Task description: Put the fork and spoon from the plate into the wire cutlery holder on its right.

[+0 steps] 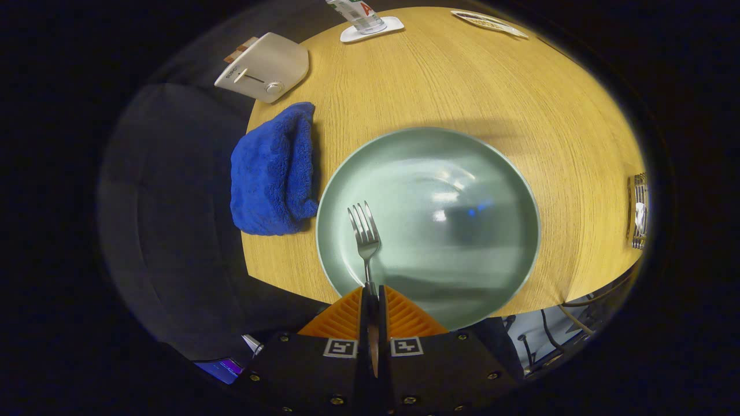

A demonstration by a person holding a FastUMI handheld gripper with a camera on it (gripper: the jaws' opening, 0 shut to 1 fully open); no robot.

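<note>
One wide table [462,86] carries the plate [462,173], with the wire holder [637,211] well apart at far right, something pale already inside it. Fork [364,237] sits over the plate's near left, tines pointing away, handle pinched between the nearly closed fingers of the gripper [373,297]; no spoon on the plate. Risk, as I judge it: the thin handle may pivot or slip in the long carry right, tines catching the holder's wires.
</note>
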